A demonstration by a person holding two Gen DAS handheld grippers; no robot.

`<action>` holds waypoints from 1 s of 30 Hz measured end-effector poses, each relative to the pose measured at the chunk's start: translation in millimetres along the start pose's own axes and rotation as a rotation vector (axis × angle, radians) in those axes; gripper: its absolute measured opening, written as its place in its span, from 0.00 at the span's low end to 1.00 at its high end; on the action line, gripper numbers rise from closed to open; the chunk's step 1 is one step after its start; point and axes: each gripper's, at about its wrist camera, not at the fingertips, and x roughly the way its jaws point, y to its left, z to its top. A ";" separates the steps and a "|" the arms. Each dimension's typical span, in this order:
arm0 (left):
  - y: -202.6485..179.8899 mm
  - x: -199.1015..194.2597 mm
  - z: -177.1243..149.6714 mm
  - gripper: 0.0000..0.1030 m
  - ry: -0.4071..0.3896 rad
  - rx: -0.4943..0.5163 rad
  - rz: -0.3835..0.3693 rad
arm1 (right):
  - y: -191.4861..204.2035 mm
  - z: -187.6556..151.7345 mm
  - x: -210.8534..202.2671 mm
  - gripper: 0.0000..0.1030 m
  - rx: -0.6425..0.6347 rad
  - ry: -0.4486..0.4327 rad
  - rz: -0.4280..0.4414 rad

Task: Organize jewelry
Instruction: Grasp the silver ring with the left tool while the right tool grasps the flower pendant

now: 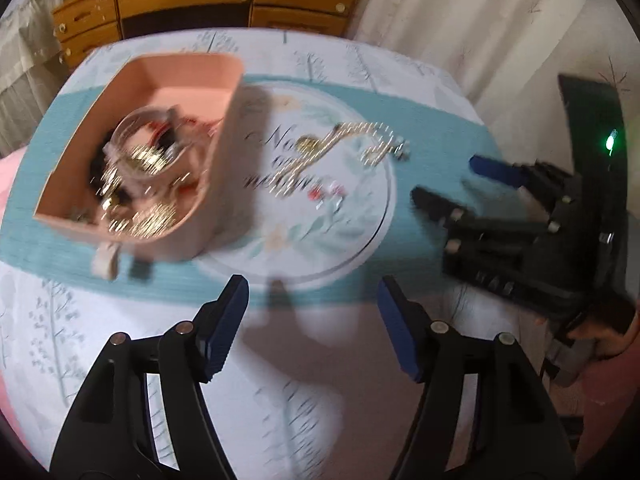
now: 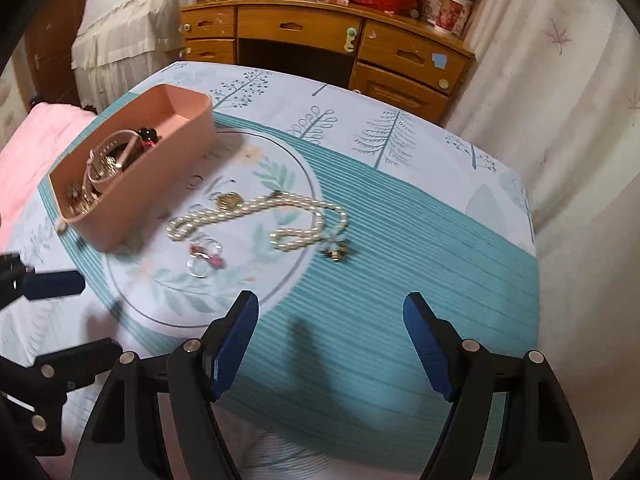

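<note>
While both grippers (image 1: 312,328) (image 2: 330,344) gape empty, the cream pearl necklace (image 2: 256,216) lies looped beside the pink box (image 2: 160,160).

I see a table (image 2: 460,184) covered by a pale cloth printed with trees, a wide teal ribbed band (image 2: 400,280) crossing its middle and a round floral patch (image 2: 256,184) set in that band. On the left sits a pink box (image 2: 160,160), partly over the patch. A pearl necklace (image 2: 256,208) lies curled across the patch to the box's right, a gold disc (image 2: 229,200) touching it. Nearer me lies a small clear ring piece with red bits (image 2: 206,258). Just right of the necklace's end, on the teal, sits a small dark-and-gold charm (image 2: 338,254).
</note>
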 end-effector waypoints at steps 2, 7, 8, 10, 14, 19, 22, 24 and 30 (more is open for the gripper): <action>-12.7 6.4 8.0 0.62 -0.035 -0.005 0.018 | -13.0 -1.1 7.1 0.74 0.012 -0.015 0.064; -27.4 31.4 26.6 0.62 -0.050 -0.044 0.082 | -35.1 2.4 19.5 0.70 0.024 -0.073 0.136; -30.0 35.8 29.1 0.62 -0.056 -0.042 0.105 | -38.0 4.0 22.7 0.68 0.022 -0.082 0.146; -33.5 43.6 33.3 0.62 -0.072 -0.035 0.145 | -41.2 7.9 29.2 0.58 0.017 -0.091 0.166; -41.0 53.4 37.7 0.50 -0.097 -0.006 0.206 | -39.9 14.0 40.0 0.51 -0.026 -0.114 0.189; -39.7 64.5 41.7 0.38 -0.068 -0.036 0.197 | -34.9 19.1 50.9 0.43 -0.063 -0.112 0.227; -38.7 66.3 42.9 0.32 -0.069 -0.041 0.201 | -31.8 19.8 53.5 0.42 -0.070 -0.116 0.246; -37.8 65.9 43.2 0.27 -0.071 -0.039 0.209 | -31.0 21.2 56.5 0.38 -0.065 -0.115 0.260; -30.3 64.1 44.5 0.17 -0.072 -0.056 0.205 | -28.0 24.5 59.7 0.24 -0.055 -0.121 0.264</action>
